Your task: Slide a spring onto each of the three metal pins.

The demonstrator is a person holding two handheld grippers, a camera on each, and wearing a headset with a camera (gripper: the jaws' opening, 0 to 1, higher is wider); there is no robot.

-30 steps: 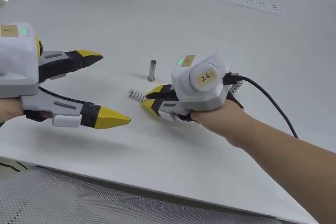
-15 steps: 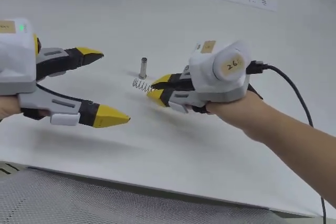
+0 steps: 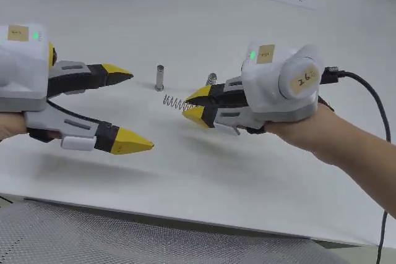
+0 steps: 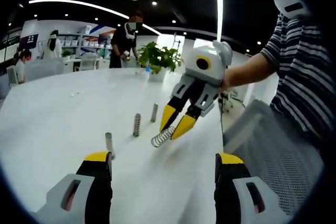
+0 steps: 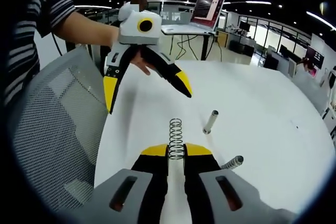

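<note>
One silver coil spring [image 3: 175, 102] in right gripper [image 3: 186, 106] fingers | left gripper [image 3: 141, 110] wide

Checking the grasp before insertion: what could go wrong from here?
1. The right tongs pinch the spring by one end only, with most coils sticking out free; it may bend or pop out on contact with the bare pin.
2. That pin is thin and upright; an off-axis approach could tip it, if it is loose.
3. The left tongs hang open close by and could bump it.
</note>
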